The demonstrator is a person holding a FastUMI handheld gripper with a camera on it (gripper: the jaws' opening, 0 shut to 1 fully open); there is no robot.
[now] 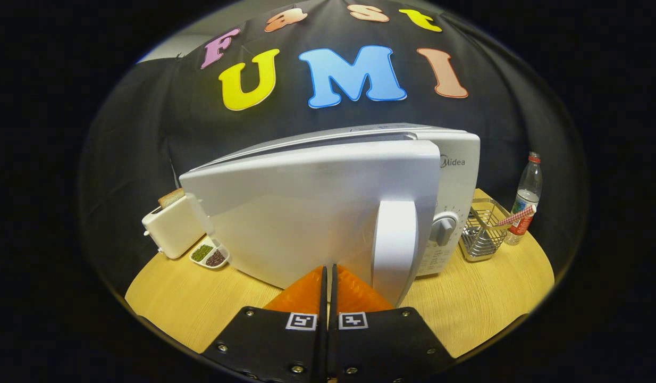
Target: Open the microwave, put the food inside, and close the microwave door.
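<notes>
A white microwave (455, 175) stands on the wooden table (482, 308). Its white door (307, 213) is swung partly out toward me, nearly closed, with a narrow gap along the top. The tall door handle (394, 239) sits on the door's right side. My gripper (328, 268) is shut, fingers together with nothing between them, and its tips rest against the door's lower front just left of the handle. The microwave's inside is hidden behind the door.
A white toaster (171, 226) with a bread slice stands left of the microwave, with a small dish of beans (209, 255) beside it. To the right are a wire basket (482, 231) holding a striped stick and a clear bottle (526, 199).
</notes>
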